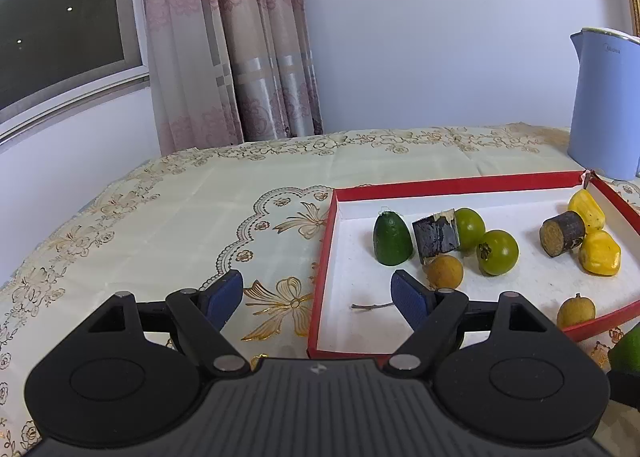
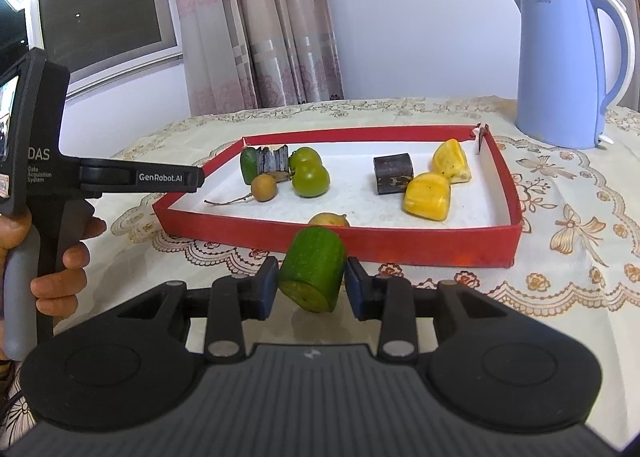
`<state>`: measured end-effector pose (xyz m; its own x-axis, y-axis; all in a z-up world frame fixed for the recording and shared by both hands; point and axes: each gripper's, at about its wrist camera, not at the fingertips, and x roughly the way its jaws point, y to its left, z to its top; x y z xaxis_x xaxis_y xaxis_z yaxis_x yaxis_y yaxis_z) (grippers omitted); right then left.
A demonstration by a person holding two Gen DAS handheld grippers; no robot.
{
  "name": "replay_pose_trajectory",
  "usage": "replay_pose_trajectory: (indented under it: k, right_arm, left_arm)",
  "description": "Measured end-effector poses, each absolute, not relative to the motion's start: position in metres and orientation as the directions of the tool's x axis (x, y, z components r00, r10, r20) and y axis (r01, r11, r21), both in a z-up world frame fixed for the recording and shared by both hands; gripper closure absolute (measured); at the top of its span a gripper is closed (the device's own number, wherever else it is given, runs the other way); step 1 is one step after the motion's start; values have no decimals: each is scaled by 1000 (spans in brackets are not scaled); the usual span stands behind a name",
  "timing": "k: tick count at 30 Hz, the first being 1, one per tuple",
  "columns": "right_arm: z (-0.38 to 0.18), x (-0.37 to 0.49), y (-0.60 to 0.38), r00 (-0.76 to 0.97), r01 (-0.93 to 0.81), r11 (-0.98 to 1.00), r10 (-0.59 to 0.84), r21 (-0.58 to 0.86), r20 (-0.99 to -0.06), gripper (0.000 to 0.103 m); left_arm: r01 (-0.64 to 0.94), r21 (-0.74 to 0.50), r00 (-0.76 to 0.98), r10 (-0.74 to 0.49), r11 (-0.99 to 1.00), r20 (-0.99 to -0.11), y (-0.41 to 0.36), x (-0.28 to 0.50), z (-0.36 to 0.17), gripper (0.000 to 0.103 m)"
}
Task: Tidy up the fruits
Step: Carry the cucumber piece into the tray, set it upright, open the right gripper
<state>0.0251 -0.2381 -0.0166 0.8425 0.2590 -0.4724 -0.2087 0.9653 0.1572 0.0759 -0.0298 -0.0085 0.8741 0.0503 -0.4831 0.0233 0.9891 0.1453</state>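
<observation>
While the right gripper (image 2: 311,284) is holding a cut green fruit piece (image 2: 314,269) pinched between its jaws, just short of the near wall of the red tray (image 2: 400,245), most of the sorting is looking done to me; that piece is hanging above the bench (image 2: 560,297), not yet over the tray; it appears to be the only fruit outside, though I cannot see the whole bench.

Over at the tray's left corner, the left gripper (image 1: 320,293) is hovering with its jaws standing wide and nothing between them; one blue pad is sitting over the embroidered cloth (image 1: 160,217), the other over the tray's white floor.

Inside the tray the fruit is gathering in loose groups; at the left, a green wedge-shaped piece (image 1: 392,239) is standing beside a dark cut chunk (image 1: 435,235), with two round green fruits (image 1: 497,253) touching each other and a small tan longan (image 1: 445,271) just in front; a bare twig (image 1: 370,306) is lying near it; toward the right, two yellow pieces (image 1: 600,253) are sitting beside a second dark stub (image 1: 562,237); another longan (image 1: 576,311) is resting against the near wall.

What seems left is setting the held piece down, probably beside the green ones; a blue kettle (image 2: 572,69) is standing behind the tray, well clear.
</observation>
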Motion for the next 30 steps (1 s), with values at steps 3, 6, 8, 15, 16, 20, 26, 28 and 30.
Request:
replay_pose_trajectory:
  k: [3,6,8,15,16,20,26,28,30]
  right_arm:
    - [-15,24,-238,847,-206,966,256,156,-466,69]
    - [-13,24,-236,851,-206,968,249,142,-462,69]
    - [-11,23,-235,854,-206,969,246,135,-459,69]
    - [1,25,-234,867,-201,975,224,99,-446,69]
    - [3,25,-234,869,-201,975,221,92,-443,69]
    - [10,30,-234,874,-197,978,205,65,-440,69]
    - [20,41,-234,883,-195,980,189,31,-430,69]
    - [23,46,-235,886,-189,982,181,24,-428,69]
    - [26,53,-234,887,-184,983,175,20,-428,69]
  left_arm:
    - [31,140,872,42,990,-489,-29,76,-9,22]
    - [31,137,870,40,990,-491,-29,76,-10,22]
    - [30,134,870,40,991,-491,-28,76,-9,22]
    - [34,133,867,37,991,-497,-27,76,-10,22]
    - [34,133,867,37,991,-497,-27,76,-11,22]
    - [32,134,864,40,991,-502,-26,77,-11,20]
    - [29,132,863,42,991,-503,-25,77,-11,19]
    - [30,132,862,42,991,-506,-25,77,-11,19]
    - [29,130,861,41,991,-507,-25,77,-11,19]
